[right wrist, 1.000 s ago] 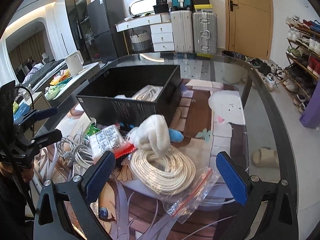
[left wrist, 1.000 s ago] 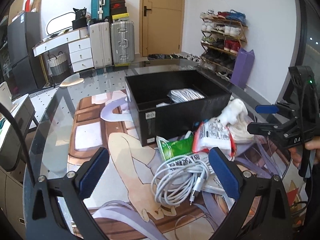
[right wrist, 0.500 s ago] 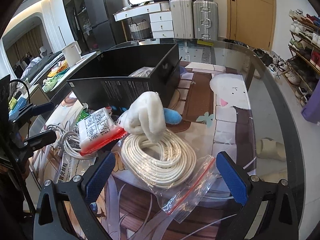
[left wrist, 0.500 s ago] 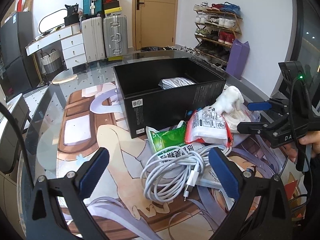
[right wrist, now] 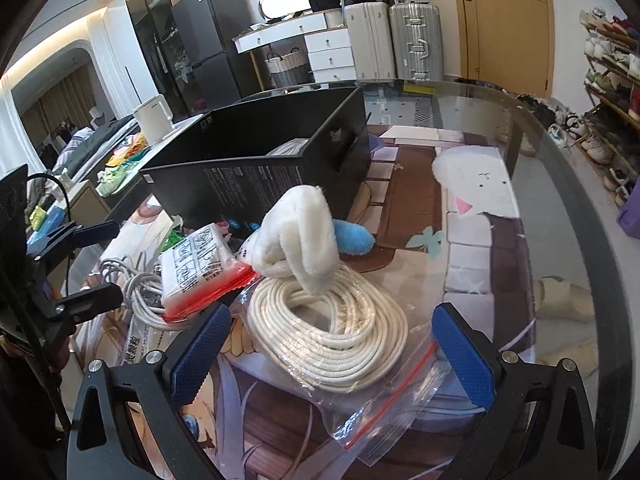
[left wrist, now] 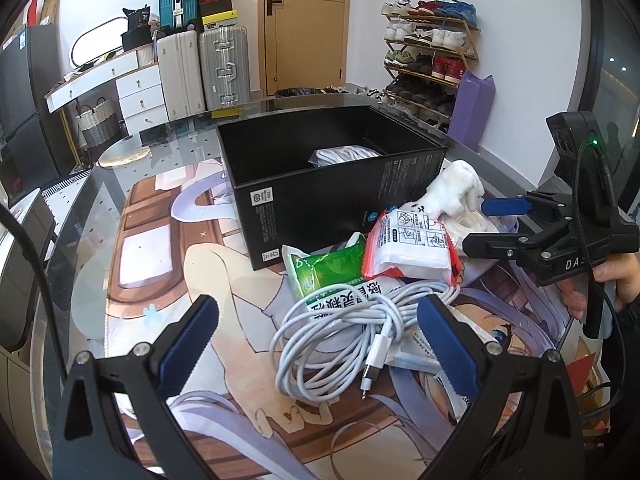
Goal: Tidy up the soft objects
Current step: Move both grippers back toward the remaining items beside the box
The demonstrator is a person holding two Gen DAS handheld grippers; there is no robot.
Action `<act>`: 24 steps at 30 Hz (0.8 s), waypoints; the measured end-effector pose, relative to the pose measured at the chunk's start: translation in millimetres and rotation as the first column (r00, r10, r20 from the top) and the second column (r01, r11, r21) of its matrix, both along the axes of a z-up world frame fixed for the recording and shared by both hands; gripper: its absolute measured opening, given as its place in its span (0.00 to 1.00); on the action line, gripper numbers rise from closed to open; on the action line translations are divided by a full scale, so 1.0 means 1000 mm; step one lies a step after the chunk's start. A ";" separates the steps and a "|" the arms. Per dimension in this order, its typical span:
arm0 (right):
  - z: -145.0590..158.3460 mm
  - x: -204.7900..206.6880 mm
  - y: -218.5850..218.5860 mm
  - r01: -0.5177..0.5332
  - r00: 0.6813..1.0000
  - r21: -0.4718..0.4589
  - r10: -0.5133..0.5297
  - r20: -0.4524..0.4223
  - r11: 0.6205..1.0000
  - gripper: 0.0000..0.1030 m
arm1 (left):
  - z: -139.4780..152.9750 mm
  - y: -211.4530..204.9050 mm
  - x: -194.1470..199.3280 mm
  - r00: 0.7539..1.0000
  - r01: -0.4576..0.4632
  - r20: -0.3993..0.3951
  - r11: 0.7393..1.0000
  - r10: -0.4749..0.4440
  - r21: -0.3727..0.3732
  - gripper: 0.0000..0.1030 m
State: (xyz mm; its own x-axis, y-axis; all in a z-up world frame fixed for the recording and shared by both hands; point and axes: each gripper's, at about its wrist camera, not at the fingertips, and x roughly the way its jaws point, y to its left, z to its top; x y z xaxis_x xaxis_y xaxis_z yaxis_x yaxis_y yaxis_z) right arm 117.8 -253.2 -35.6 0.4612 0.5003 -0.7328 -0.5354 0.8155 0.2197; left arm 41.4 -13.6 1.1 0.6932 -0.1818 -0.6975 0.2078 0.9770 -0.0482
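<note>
A black open box (left wrist: 332,184) (right wrist: 264,176) stands mid-table with a white bundle (left wrist: 344,156) inside. In front of it lies a pile: a white cable coil (left wrist: 344,340), a green pouch (left wrist: 332,268), a red-and-white packet (left wrist: 412,248) (right wrist: 200,268), a white plush (left wrist: 452,196) (right wrist: 304,236) and a blue plush piece (right wrist: 354,238). A cream rope coil (right wrist: 332,320) rests on a clear zip bag (right wrist: 384,400). My left gripper (left wrist: 316,344) is open just above the cable coil. My right gripper (right wrist: 330,354) is open over the rope coil.
The glass table (left wrist: 80,240) carries a printed mat (left wrist: 160,240). Its curved edge (right wrist: 584,240) runs along the right. Suitcases (left wrist: 204,68), white drawers (left wrist: 140,96), a door (left wrist: 304,28) and a shoe rack (left wrist: 432,64) stand behind. A person's hand (left wrist: 616,280) grips the right gripper's handle.
Both grippers have come closer to the pile and lower. The cable coil and the rope coil now lie between their open fingers. Nothing on the table has shifted.
</note>
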 end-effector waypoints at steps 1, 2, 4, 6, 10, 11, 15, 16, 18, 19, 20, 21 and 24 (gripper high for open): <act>0.000 0.000 0.000 -0.003 1.000 -0.002 0.003 -0.002 1.000 0.99 | 0.000 0.000 0.000 1.000 0.000 -0.002 1.000 0.000 -0.001 0.97; -0.001 0.000 0.001 -0.006 1.000 -0.007 0.006 -0.002 1.000 0.99 | 0.000 0.000 0.000 1.000 0.001 -0.003 1.000 -0.001 0.000 0.97; -0.001 -0.003 0.002 -0.018 1.000 -0.021 0.018 -0.001 1.000 0.99 | 0.000 -0.001 -0.001 1.000 0.003 -0.003 1.000 -0.003 0.003 0.97; -0.001 -0.007 0.005 -0.043 0.999 -0.051 0.044 0.002 0.998 0.99 | 0.000 -0.001 -0.001 1.000 0.004 -0.003 1.000 -0.004 0.004 0.97; -0.003 -0.015 0.011 -0.109 0.994 -0.113 0.112 0.015 0.988 0.99 | 0.000 -0.002 -0.001 1.000 0.003 -0.009 1.000 -0.003 0.008 0.97; -0.003 -0.016 0.010 -0.119 0.993 -0.115 0.121 0.013 0.986 0.99 | 0.000 -0.002 -0.001 1.000 0.003 -0.009 1.000 -0.003 0.010 0.97; -0.003 -0.016 0.008 -0.123 0.992 -0.100 0.125 0.017 0.987 0.99 | -0.001 -0.004 -0.001 1.000 0.009 -0.012 1.000 -0.008 0.011 0.97; -0.003 -0.015 0.007 -0.113 0.993 -0.101 0.115 0.020 0.988 0.99 | -0.002 -0.004 -0.001 1.000 0.010 -0.012 1.000 -0.010 0.012 0.97; -0.004 -0.012 0.006 -0.078 0.996 -0.106 0.082 0.027 0.991 0.99 | -0.004 -0.004 0.000 1.000 0.010 -0.016 1.000 -0.010 0.014 0.97; -0.004 -0.010 0.006 -0.063 0.997 -0.103 0.066 0.029 0.993 0.99 | -0.004 -0.004 0.000 1.000 0.011 -0.018 1.000 -0.010 0.015 0.97; -0.004 -0.009 0.006 -0.057 0.998 -0.098 0.060 0.027 0.994 0.99 | -0.005 -0.004 0.000 1.000 0.011 -0.019 1.000 -0.011 0.015 0.97; -0.004 -0.008 0.006 -0.051 0.998 -0.094 0.053 0.027 0.994 0.99 | -0.005 -0.004 0.000 1.000 0.012 -0.021 1.000 -0.012 0.015 0.97; -0.004 -0.006 0.009 -0.063 0.998 -0.094 0.065 0.026 0.994 0.99 | -0.006 -0.004 0.001 1.000 0.017 -0.024 1.000 -0.016 0.014 0.97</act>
State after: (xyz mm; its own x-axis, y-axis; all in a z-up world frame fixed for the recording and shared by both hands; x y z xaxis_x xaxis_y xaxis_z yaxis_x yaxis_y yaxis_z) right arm 111.6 -244.0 -39.8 0.4519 0.4595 -0.7646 -0.5920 0.7957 0.1283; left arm 42.0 -17.7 -5.3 0.6732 -0.1832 -0.7164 0.2228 0.9741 -0.0398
